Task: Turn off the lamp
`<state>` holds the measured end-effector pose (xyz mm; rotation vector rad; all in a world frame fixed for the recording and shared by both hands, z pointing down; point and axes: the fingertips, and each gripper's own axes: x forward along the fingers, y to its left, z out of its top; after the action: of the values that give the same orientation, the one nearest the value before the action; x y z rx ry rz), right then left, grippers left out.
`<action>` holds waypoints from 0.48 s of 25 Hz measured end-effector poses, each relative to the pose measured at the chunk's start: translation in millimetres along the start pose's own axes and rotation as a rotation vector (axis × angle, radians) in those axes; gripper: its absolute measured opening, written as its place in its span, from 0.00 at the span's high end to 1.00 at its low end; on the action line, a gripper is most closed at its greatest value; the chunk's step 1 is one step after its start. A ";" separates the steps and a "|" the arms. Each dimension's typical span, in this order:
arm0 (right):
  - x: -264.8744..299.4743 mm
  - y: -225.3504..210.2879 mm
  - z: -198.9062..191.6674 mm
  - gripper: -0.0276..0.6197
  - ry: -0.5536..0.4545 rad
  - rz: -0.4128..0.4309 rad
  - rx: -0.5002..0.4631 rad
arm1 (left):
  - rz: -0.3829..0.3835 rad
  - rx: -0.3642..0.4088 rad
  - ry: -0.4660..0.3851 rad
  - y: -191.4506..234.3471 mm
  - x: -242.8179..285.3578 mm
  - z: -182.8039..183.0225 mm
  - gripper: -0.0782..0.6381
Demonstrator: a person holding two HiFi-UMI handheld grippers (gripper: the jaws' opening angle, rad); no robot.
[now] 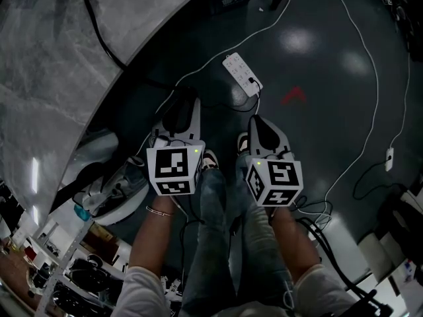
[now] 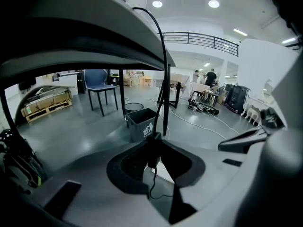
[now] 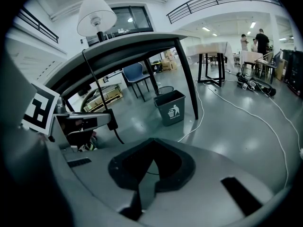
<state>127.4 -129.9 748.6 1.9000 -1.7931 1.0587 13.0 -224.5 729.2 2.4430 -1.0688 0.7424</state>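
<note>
Lamp: the lamp shows at 11 o'clock in the right gripper view. It stands upright on the surface near the edge, with its long axis vertical and the white shade on top.
Cord: a black cord hangs from the surface edge down to an inline switch.
Left hand-held gripper: the left hand-held gripper is held low beside the person's legs and points to 12 o'clock in the head view. Its jaws are drawn in on the inline switch at their tips.
Right hand-held gripper: the right hand-held gripper sits just beside the left one and points to 12 o'clock. Its jaws are together with nothing between them.
Floor: a white power strip lies at 12 o'clock beyond both tips. A grey bin stands under the surface.
</note>
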 end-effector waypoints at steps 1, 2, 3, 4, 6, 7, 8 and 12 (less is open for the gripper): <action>-0.5 -0.1 0.2 0.96 0.001 0.001 -0.002 | 0.010 -0.018 0.002 2.0 0.5 -0.8 0.77; -0.9 -0.1 0.6 0.96 0.003 0.003 -0.005 | 0.018 -0.036 0.002 4.2 0.9 -1.2 0.77; -1.4 0.1 1.2 0.96 0.003 0.004 -0.008 | 0.025 -0.053 0.000 6.6 1.3 -1.2 0.77; -1.8 0.4 2.0 0.96 0.004 0.006 -0.011 | 0.031 -0.069 -0.003 8.7 1.4 -1.0 0.77; -2.3 1.0 3.7 0.96 0.002 0.009 -0.017 | 0.039 -0.097 -0.014 12.1 0.8 -0.1 0.77; -2.4 1.4 4.8 0.96 0.001 0.011 -0.020 | 0.046 -0.107 -0.021 13.8 -0.1 0.8 0.77; -2.3 1.8 6.3 0.96 -0.001 0.013 -0.023 | 0.055 -0.115 -0.029 15.7 -1.5 2.2 0.77; -4.0 5.0 13.9 0.96 -0.006 0.024 -0.032 | 0.095 -0.128 -0.050 20.3 -11.2 7.4 0.77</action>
<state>126.9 -137.3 735.2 1.8698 -1.8294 1.0272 -6.4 -235.2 719.1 2.3277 -1.2195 0.6244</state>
